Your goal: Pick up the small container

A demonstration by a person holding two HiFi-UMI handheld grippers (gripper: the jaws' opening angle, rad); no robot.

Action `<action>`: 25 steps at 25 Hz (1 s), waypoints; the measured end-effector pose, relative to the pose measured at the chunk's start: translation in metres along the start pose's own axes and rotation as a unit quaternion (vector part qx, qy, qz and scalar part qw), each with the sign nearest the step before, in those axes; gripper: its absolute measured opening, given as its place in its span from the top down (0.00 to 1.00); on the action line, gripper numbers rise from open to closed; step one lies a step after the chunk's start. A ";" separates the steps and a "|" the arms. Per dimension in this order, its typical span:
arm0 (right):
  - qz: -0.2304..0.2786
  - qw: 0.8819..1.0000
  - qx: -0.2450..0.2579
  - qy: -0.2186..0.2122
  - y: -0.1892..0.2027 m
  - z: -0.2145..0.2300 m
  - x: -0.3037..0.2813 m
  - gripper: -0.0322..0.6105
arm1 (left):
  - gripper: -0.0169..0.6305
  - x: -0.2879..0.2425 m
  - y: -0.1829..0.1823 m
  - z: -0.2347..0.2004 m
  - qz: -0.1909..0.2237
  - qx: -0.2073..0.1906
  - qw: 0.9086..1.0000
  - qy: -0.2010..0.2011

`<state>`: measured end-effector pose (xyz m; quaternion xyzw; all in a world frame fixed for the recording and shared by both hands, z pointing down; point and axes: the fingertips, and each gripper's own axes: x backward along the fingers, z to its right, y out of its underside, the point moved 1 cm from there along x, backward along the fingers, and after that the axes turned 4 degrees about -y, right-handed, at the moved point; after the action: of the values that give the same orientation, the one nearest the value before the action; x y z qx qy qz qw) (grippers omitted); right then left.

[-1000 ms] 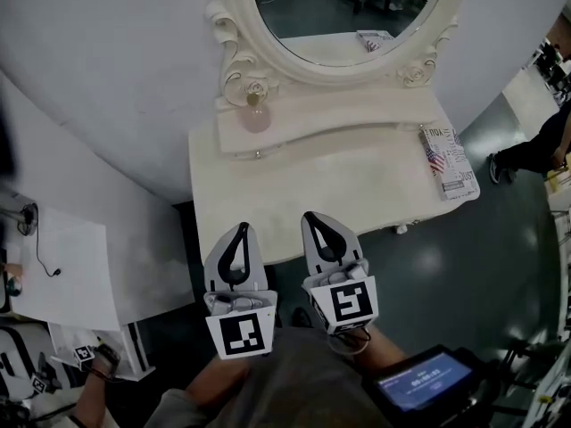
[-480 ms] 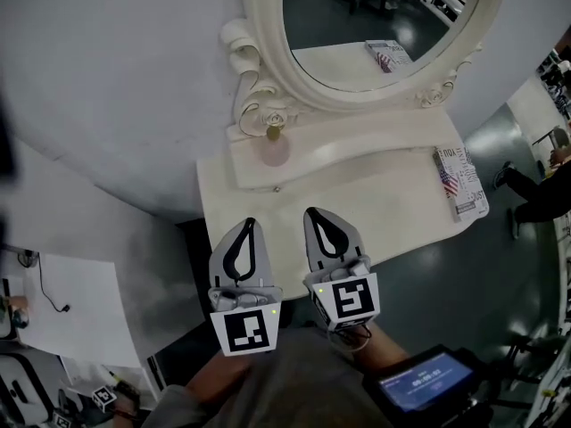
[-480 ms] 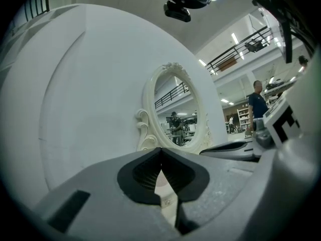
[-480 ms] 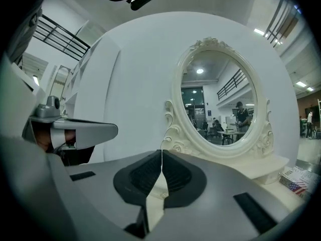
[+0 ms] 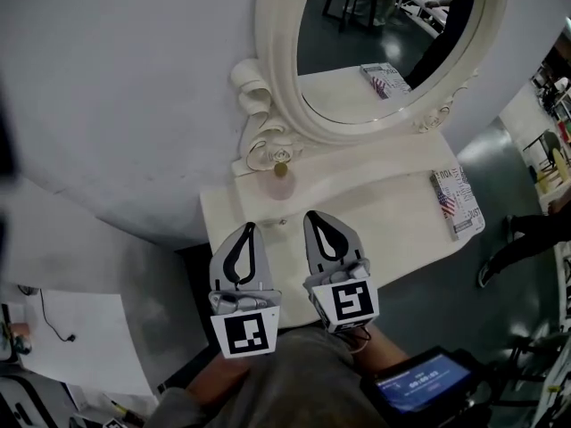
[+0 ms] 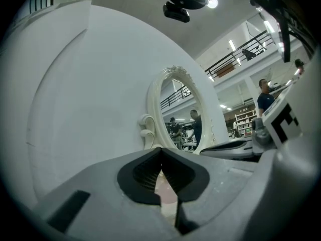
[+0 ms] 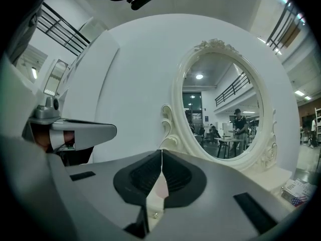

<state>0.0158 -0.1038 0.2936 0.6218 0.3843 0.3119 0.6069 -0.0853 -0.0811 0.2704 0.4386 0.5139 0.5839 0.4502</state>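
The small container is a pale pink bottle (image 5: 280,183) with a gold cap. It stands on the raised shelf of the cream dressing table (image 5: 393,217), at the foot of the oval mirror (image 5: 393,47). My left gripper (image 5: 247,230) and right gripper (image 5: 314,218) hover side by side over the table's near edge, short of the bottle. Both are shut with nothing between their jaws. In the left gripper view (image 6: 161,159) and the right gripper view (image 7: 161,159) a sliver of pink (image 6: 165,187) (image 7: 159,189) shows through the slit between the jaw tips.
A printed packet with a flag picture (image 5: 451,203) lies at the table's right end. A curved white wall (image 5: 125,105) backs the table. A white panel (image 5: 80,341) stands low at left, dark floor (image 5: 446,310) at right. A person's legs (image 5: 526,239) pass at far right.
The head view has swung, so the table, mirror and bottle sit further right and lower in frame and closer to the grippers. Both grippers stay shut.
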 end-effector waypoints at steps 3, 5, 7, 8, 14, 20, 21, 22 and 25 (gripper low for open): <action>-0.003 1.000 -0.004 0.010 -0.002 0.010 -0.009 0.93 | 0.95 -0.011 0.002 -0.013 -0.005 0.001 1.000 -0.011; -0.006 1.000 -0.006 0.013 0.001 0.018 -0.015 0.93 | 0.95 -0.020 0.005 -0.021 -0.004 0.000 1.000 -0.019; -0.009 1.000 -0.010 0.011 0.009 0.027 -0.023 0.93 | 0.95 -0.031 0.009 -0.028 -0.003 -0.001 1.000 -0.026; -0.010 1.000 -0.012 0.010 0.013 0.031 -0.028 0.93 | 0.95 -0.037 0.011 -0.030 -0.004 -0.001 1.000 -0.029; -0.032 0.999 -0.025 -0.017 0.041 0.041 -0.055 0.93 | 0.95 -0.064 0.036 -0.037 -0.028 0.003 0.999 -0.046; -0.076 0.996 -0.035 -0.041 0.070 0.044 -0.077 0.93 | 0.95 -0.079 0.061 -0.042 -0.049 0.009 0.997 -0.059; -0.077 0.995 -0.035 -0.046 0.073 0.044 -0.082 0.93 | 0.95 -0.081 0.065 -0.044 -0.050 0.010 0.997 -0.063; -0.078 0.995 -0.037 -0.051 0.077 0.044 -0.086 0.93 | 0.95 -0.083 0.069 -0.047 -0.053 0.010 0.996 -0.067; -0.076 0.994 -0.042 -0.069 0.087 0.041 -0.099 0.92 | 0.95 -0.089 0.084 -0.056 -0.066 0.013 0.995 -0.080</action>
<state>0.0087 -0.2068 0.3850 0.5846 0.3743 0.2369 0.6797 -0.1275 -0.1855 0.3447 0.4552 0.5118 0.5090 0.5213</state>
